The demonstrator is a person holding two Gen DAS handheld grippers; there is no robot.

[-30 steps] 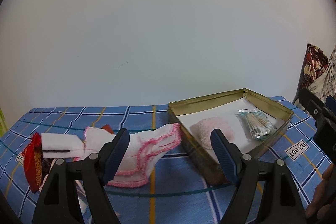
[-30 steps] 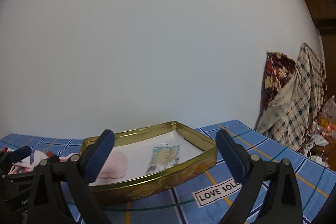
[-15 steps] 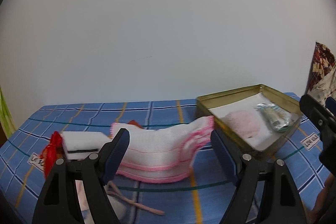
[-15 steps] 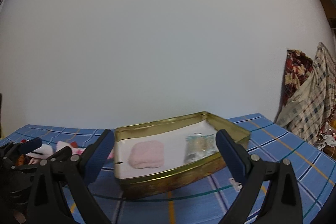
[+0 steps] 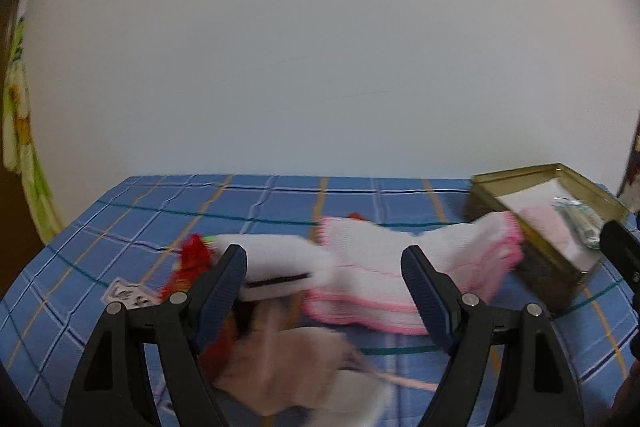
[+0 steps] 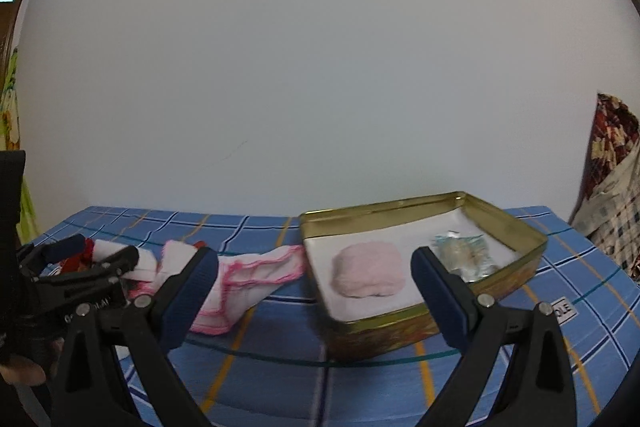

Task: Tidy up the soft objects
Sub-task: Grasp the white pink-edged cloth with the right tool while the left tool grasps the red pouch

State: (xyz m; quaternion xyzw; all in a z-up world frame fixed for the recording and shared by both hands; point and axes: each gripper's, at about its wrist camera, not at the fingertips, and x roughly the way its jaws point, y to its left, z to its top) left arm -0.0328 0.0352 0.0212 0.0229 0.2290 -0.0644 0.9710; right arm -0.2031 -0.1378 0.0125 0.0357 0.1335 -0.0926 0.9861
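- Blue checked surface [image 5: 280, 199] against a plain white wall; we catalogue from left to right.
- Red item [image 5: 192, 259] and folded white cloth [image 5: 276, 255], far left of the pile, touching.
- Left tongs [image 5: 324, 291]: spread wide, gripping nothing, held low and level over the pile, pointing toward the wall.
- Pale crumpled cloth [image 5: 288, 363], blurred, directly beneath them.
- Pink-edged white cloth [image 5: 400, 267], its end against the tin.
- Gold tin [image 6: 504, 223], holding a pink pad [image 6: 368, 267] and a clear packet [image 6: 460, 255].
- Right tongs [image 6: 316, 279]: equally wide, empty, level, facing the tin.
- Risk, in our judgement: closing on overlapped cloths may lift several together, or drag the pink-edged one and nudge the tin.
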